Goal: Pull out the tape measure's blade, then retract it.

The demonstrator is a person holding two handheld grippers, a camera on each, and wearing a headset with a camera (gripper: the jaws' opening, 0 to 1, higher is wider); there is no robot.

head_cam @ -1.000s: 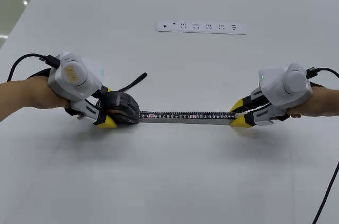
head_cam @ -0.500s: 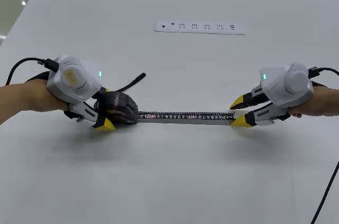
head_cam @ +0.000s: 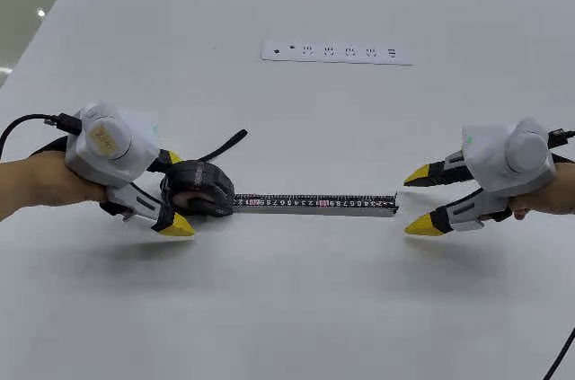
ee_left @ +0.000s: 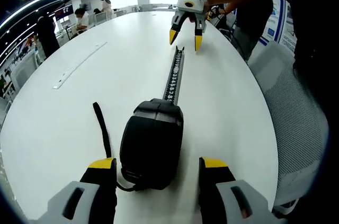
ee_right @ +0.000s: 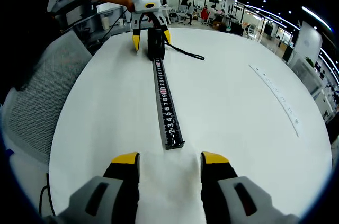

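Observation:
The black tape measure case (head_cam: 199, 188) lies on the white table (head_cam: 296, 299), its blade (head_cam: 314, 202) drawn out to the right and lying flat. My left gripper (head_cam: 173, 191) stands open around the case, one yellow-tipped finger on each side. In the left gripper view the case (ee_left: 152, 142) sits between my left gripper's (ee_left: 159, 163) fingers with small gaps. My right gripper (head_cam: 418, 200) is open just right of the blade's end. In the right gripper view the blade's end hook (ee_right: 175, 143) lies just ahead of my right gripper (ee_right: 170, 159), untouched.
A white power strip (head_cam: 337, 50) lies at the far side of the table. The case's black wrist strap (head_cam: 225, 142) trails away behind the case. Cables run from both grippers. Chairs and people stand beyond the table's edges in the gripper views.
Both grippers have opened. The right one let go of the blade's end and drew back to the right. The left one released the case and backed off slightly. The blade stays extended.

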